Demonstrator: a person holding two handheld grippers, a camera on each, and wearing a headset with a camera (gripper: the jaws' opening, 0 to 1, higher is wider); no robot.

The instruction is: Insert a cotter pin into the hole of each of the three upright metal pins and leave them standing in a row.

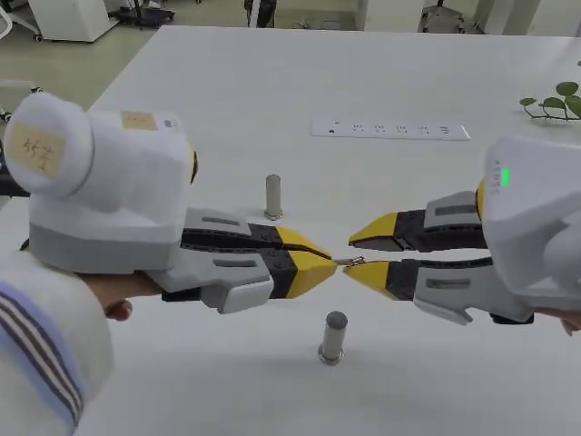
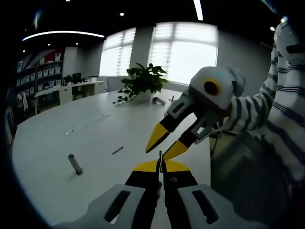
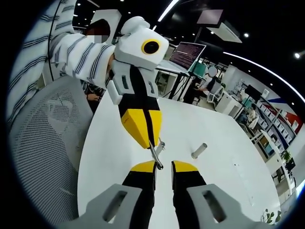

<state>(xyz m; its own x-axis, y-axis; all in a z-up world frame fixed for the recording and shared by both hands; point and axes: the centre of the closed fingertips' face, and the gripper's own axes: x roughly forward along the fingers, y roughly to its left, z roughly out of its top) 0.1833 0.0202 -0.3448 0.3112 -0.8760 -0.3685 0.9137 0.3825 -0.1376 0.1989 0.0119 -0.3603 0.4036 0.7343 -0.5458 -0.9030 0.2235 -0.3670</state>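
White, smooth bench (image 1: 272, 82) in an open office, with a white power strip (image 1: 390, 130) and a leafy plant (image 1: 554, 102) towards its far side. The cotter pin (image 1: 352, 262) is a thin grey sliver of wire. It is held roughly level above the bench, over the gap between the far metal pin (image 1: 273, 196) and the near metal pin (image 1: 333, 338). Both metal pins are short grey cylinders, upright and well apart. The left tool (image 1: 329, 262) reaches in from the left, nearly level, with its yellow wedge tips pressed together on the cotter pin. The right tool (image 1: 349, 254) faces it tip to tip. Its jaws are spread, and the pin's free end lies between them, close to the lower jaw. Both tools have white moulded casings, black jaws and yellow tips. A striped sleeve (image 1: 41, 354) lies behind the left tool.
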